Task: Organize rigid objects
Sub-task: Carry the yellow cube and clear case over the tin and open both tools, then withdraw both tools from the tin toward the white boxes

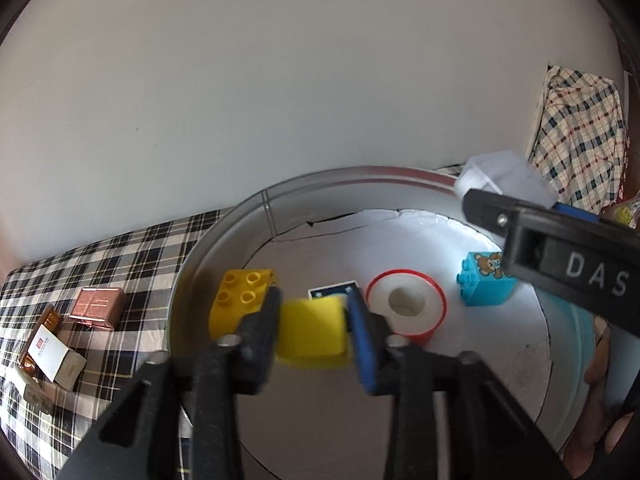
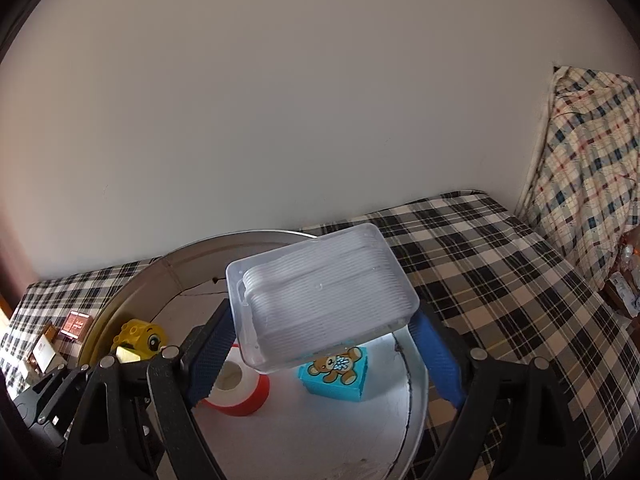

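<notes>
My left gripper has a blurred yellow block between its part-open jaws, whether still touched I cannot tell, low inside the round metal tin, beside a studded yellow brick. A red-rimmed tape roll and a blue bear brick lie on the tin's white lining. My right gripper holds a clear plastic box of white cutlery in wide jaws above the tin, which sits on a plaid-covered bed.
</notes>
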`<state>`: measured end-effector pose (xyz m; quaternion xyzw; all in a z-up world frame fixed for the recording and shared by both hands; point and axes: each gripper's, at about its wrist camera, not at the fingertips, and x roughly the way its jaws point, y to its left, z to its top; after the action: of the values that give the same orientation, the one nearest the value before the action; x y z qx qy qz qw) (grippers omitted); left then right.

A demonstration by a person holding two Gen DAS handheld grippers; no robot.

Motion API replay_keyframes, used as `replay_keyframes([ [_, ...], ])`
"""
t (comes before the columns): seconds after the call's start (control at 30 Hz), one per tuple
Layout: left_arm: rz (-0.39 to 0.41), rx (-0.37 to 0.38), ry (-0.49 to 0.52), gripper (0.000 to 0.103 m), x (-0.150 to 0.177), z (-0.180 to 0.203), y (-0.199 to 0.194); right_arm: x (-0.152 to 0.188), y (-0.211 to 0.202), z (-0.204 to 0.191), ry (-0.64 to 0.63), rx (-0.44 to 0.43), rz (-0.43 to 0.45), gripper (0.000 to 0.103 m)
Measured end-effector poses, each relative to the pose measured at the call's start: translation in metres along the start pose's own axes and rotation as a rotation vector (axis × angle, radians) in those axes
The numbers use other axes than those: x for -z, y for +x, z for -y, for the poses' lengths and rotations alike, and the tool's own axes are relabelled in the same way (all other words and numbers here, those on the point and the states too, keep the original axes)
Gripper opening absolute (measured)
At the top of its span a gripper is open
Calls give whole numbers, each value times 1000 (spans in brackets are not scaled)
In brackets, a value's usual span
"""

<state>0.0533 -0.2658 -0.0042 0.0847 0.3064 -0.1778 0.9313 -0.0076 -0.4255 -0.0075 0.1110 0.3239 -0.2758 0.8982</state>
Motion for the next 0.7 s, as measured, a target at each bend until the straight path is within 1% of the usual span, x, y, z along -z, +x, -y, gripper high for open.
replay_keyframes([
  [0.03, -2, -4, -7, 76, 0, -1, 0, 0, 1, -1, -3, -3, -9, 88],
  [0.07, 23, 1, -3, 88, 1, 0, -5, 1, 1, -2, -6, 2, -13, 88],
  [0.1, 37, -7, -10, 103, 1, -1, -8, 1, 1, -3, -7, 4, -12, 88],
  [0.17, 69, -7, -26, 103, 2, -2, -15, 2, 0, -3, -5, -4, -7, 88],
  [0.27, 80, 7, -20, 103, 2, -3, -18, 3, -2, 3, 33, -45, -2, 88],
  [0.4, 91, 18, -42, 103, 3, -11, -21, 4, -8, 15, 116, -120, 31, 88],
  [0.47, 95, 7, -51, 103, 4, -16, -23, 6, -14, 22, 157, -141, 73, 88],
  [0.6, 133, -28, -43, 103, 6, -27, -32, 6, -24, 32, 201, -129, 137, 88],
  [0.7, 163, -56, -44, 103, 7, -37, -38, 8, -32, 39, 229, -92, 197, 88],
])
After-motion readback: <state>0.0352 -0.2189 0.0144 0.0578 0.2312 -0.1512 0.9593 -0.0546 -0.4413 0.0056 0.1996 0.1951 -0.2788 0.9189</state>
